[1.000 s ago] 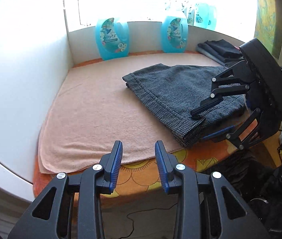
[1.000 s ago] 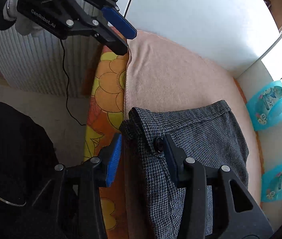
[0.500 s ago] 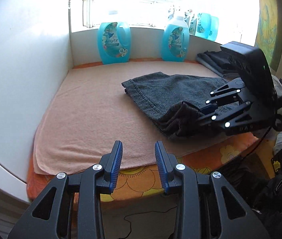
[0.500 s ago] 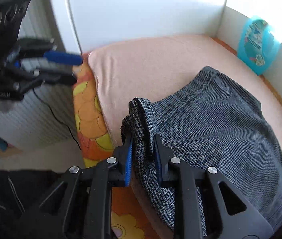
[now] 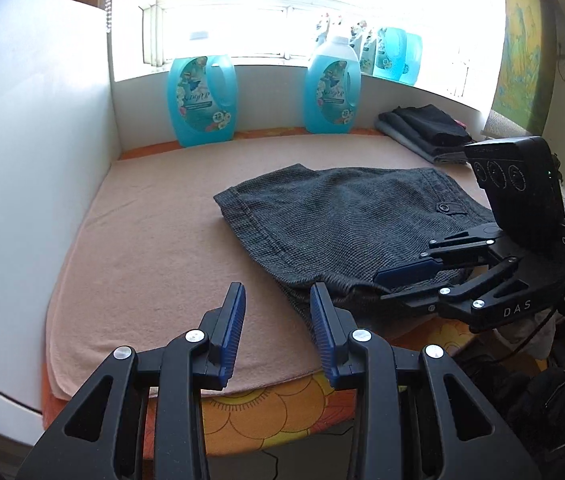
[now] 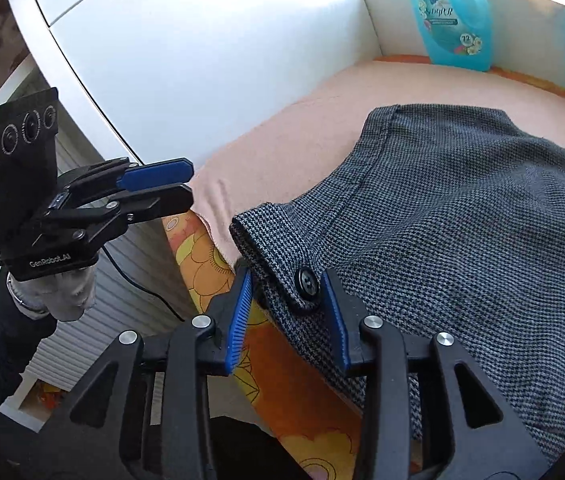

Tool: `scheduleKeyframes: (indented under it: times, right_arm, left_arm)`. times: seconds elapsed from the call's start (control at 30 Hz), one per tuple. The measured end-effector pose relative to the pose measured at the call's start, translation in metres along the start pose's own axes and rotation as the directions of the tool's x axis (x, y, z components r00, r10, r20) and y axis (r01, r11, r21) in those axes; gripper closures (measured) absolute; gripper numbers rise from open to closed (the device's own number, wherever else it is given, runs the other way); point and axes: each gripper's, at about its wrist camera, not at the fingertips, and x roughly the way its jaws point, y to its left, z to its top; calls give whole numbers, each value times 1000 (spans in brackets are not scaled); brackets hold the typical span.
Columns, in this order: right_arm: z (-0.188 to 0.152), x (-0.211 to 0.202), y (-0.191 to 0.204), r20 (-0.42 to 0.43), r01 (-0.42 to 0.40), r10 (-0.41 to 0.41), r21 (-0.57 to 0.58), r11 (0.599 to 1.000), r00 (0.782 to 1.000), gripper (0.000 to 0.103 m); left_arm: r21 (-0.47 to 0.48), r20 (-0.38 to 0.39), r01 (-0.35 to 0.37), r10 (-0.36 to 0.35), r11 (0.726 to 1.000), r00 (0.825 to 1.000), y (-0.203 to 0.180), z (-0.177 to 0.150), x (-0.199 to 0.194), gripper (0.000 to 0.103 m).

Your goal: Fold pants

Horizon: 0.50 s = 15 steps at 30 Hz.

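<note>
Sunlit windowsill behind a peach towel (image 5: pixel 154 264) holds folded grey pants (image 5: pixel 334 216)
Right gripper (image 6: pixel 288 312) straddles the buttoned waistband corner unclamped; left gripper (image 5: pixel 278 328) hovers spread; next move likely clamps that corner

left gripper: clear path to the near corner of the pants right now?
Probably yes. The left gripper is open, with only bare peach towel between it and the near corner of the pants. The right gripper straddles the waistband tab further right.
</note>
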Motion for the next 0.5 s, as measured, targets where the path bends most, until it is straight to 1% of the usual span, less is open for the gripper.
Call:
scheduleKeyframes:
  times: [0.03,0.07,0.1,0.17,0.2,0.23,0.27,0.3,0.33,0.37,0.4,0.43,0.5]
  right_arm:
    - [-4,-14,-2,35,23,-23,5,1000,999,59]
    - [-8,-29,-6,73,57,-59,24,998,996,59]
    - [-14,-46,-13,105,101,-107,59,993,989,58]
    - [-28,-78,-38,151,196,-220,162,967,964,55]
    - [-38,-95,-51,162,235,-274,224,946,948,52]
    - [-47,-110,-67,162,279,-335,293,915,928,51]
    - [-60,-128,-80,151,326,-399,357,875,904,51]
    - [-71,-142,-92,133,374,-462,415,830,877,51]
    - [-77,-156,-108,113,416,-517,464,783,848,50]
    - [-86,-176,-120,96,441,-558,510,739,825,50]
    - [-96,-187,-131,81,453,-586,553,699,806,50]
    - [-105,-198,-144,65,455,-604,594,663,794,50]
    - [-122,-213,-162,42,449,-621,653,610,782,50]
  left_arm:
    - [14,3,14,-14,1000,1000,-6,6,4,71]
    - [30,5,28,-28,999,1000,-12,12,9,71]
    - [45,5,44,-44,998,999,-18,19,13,71]
    - [77,0,94,-94,993,996,-34,30,24,71]
    - [96,-6,122,-122,988,993,-44,34,29,71]
    - [116,-11,148,-147,982,989,-55,39,35,70]
    - [138,-21,175,-174,975,985,-67,42,42,68]
    - [162,-35,203,-200,966,979,-80,46,50,65]
    - [187,-45,228,-223,956,974,-94,48,57,60]
    - [215,-57,253,-246,943,967,-108,50,64,59]
    - [241,-74,280,-270,929,960,-122,51,72,59]
    - [270,-90,303,-290,914,953,-137,52,78,59]
    - [325,-121,336,-314,884,942,-165,51,91,59]
